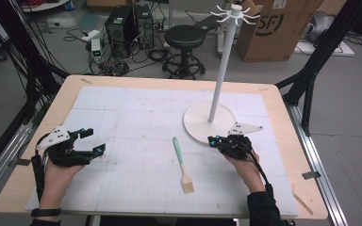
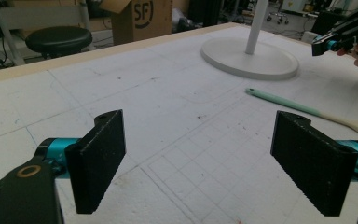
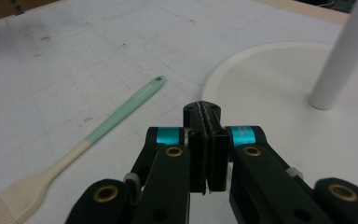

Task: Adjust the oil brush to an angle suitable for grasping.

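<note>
A basting brush (image 1: 182, 162) with a mint-green handle and cream bristle end lies flat mid-table; it also appears as the brush (image 2: 307, 111) and the brush (image 3: 88, 140). My left gripper (image 1: 93, 141) rests at the table's left side, held by a hand, with its jaws spread wide and nothing between its pads (image 2: 98, 158). My right gripper (image 1: 211, 140) sits to the right of the brush, beside the stand's base, pointing left. Its jaws are pressed together with nothing between them, seen as the right gripper (image 3: 207, 114).
A white stand with a round base (image 1: 195, 123), a tall pole (image 1: 222, 66) and hooks at the top stands right of centre on the white gridded mat (image 1: 136, 108). Beyond the table's far edge are a black stool (image 1: 184, 36), computers and a cardboard box (image 1: 275, 28).
</note>
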`<state>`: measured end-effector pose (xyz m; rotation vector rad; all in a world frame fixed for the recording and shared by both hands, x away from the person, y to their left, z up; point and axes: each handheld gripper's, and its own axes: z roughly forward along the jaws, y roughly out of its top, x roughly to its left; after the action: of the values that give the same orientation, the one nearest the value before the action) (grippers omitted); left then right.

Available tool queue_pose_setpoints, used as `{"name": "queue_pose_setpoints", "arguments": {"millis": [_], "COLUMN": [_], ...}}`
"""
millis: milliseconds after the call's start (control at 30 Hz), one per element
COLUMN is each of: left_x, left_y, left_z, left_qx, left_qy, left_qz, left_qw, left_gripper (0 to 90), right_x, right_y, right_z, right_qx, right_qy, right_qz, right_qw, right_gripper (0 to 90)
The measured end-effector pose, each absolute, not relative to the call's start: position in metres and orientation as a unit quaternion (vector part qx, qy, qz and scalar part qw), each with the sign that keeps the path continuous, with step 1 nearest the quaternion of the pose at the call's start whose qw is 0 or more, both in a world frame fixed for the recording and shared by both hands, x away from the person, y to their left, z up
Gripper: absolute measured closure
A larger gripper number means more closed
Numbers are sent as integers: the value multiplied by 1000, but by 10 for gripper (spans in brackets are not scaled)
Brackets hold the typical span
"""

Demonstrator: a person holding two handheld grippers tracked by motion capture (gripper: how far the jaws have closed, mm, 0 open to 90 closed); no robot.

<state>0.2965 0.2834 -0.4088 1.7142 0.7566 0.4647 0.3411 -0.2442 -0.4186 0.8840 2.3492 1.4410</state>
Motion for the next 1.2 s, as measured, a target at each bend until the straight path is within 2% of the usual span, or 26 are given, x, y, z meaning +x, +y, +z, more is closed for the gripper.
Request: {"name": "queue_pose_setpoints", "arguments": {"millis": [533,1200], "left_x": [296,295], "left_y": [282,282], "left_z": [-409,-409], "left_qx": [730,731], "left_qy": [318,317], "left_qz": [195,192], "left_qw": [572,572], "left_gripper": [185,185], "right_x": [362,375], "right_y": [-177,-146], "right_z": [-435,-450], "right_qx": [272,261], "right_qy": [842,865], "right_qz": [454,420], "right_qw": [99,79], "right_gripper": [900,900]}}
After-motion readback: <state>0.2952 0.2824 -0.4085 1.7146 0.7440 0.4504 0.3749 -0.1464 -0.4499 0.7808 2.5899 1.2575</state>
